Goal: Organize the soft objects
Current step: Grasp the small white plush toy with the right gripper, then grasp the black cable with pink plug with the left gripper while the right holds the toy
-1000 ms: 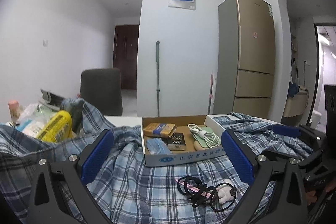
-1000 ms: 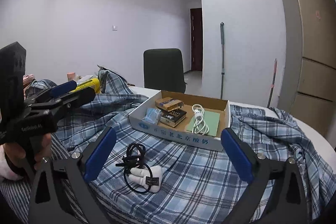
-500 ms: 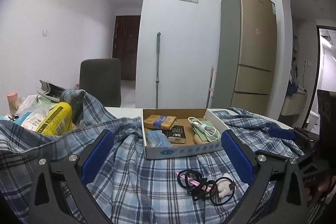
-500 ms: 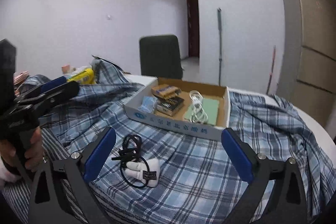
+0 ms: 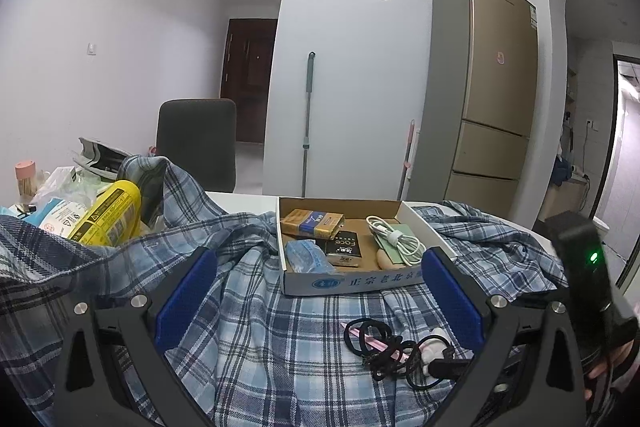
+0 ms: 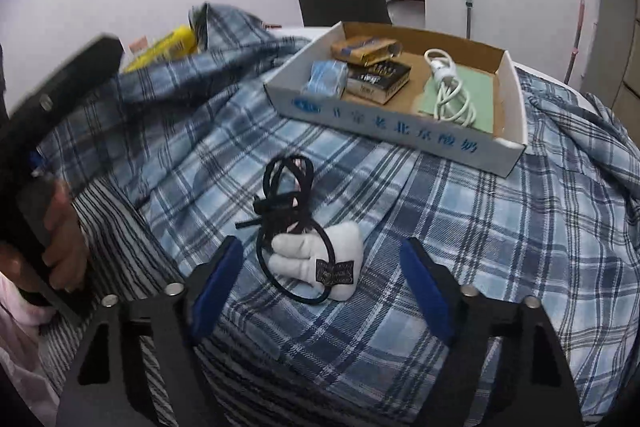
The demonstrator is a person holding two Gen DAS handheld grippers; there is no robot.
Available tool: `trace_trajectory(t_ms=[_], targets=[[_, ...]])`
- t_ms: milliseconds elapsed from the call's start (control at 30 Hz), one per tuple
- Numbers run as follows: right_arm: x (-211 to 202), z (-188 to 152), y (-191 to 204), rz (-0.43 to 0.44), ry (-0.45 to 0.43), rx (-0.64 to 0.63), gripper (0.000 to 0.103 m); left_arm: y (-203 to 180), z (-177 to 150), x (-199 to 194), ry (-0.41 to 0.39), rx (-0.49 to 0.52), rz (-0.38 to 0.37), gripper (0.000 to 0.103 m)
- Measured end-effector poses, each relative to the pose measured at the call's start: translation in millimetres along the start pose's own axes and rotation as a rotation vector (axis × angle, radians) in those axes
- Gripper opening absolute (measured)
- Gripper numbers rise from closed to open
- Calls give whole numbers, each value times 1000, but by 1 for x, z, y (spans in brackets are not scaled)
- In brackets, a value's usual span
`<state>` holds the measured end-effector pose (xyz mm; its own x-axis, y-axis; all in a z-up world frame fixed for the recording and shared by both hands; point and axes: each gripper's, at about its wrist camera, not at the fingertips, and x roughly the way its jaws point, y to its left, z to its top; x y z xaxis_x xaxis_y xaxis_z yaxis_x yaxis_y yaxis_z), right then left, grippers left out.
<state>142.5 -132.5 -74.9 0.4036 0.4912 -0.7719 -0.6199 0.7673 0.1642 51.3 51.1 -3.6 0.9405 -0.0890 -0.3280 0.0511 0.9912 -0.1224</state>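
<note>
- Right now your right gripper (image 6: 320, 279) has its blue-padded fingers (image 6: 216, 283) spread wide, straddling the white plush hair-tie charm with black elastic loops (image 6: 316, 263), which lies on the blue plaid flannel shirt (image 6: 460, 227) over the desk.
- Left gripper (image 5: 316, 303) fingers also spread, holding nothing, aimed at the open white cardboard tray (image 5: 352, 281).
- Come down on the plush body, not the loose loops; they will likely slip out.
- Pinch shallow so you don't grab the shirt cloth too.
- The tray holds a coiled white cable (image 6: 450, 91) and small boxes; the free spot is probably near its front.
</note>
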Motion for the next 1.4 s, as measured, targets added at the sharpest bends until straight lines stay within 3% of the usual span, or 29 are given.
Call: trace_trajectory(t_ms=[367, 433, 567, 733, 967, 1033, 1133, 1233, 1400], targets=[[15, -4, 10, -46, 43, -49, 47, -5, -2, 1, 6, 33, 0, 103], [15, -4, 11, -50, 37, -55, 43, -4, -2, 1, 6, 32, 0, 103], [4, -5, 12, -47, -15, -57, 26, -4, -2, 2, 9, 27, 2, 103], [-12, -3, 5, -47, -64, -37, 24, -3, -3, 4, 16, 23, 3, 103], [-61, 1, -7, -155, -243, -63, 24, -4, -3, 8, 42, 29, -5, 103], [-69, 0, -11, -184, -277, -60, 24, -7, -3, 15, 83, 51, -15, 103], [-75, -2, -18, -204, -312, -39, 24, -19, -8, 37, 231, 146, -68, 103], [-72, -4, -25, -182, -312, -3, 24, -30, -20, 55, 357, 234, -109, 103], [-68, -6, -30, -147, -303, 10, 24, -49, -32, 76, 526, 337, -244, 103]])
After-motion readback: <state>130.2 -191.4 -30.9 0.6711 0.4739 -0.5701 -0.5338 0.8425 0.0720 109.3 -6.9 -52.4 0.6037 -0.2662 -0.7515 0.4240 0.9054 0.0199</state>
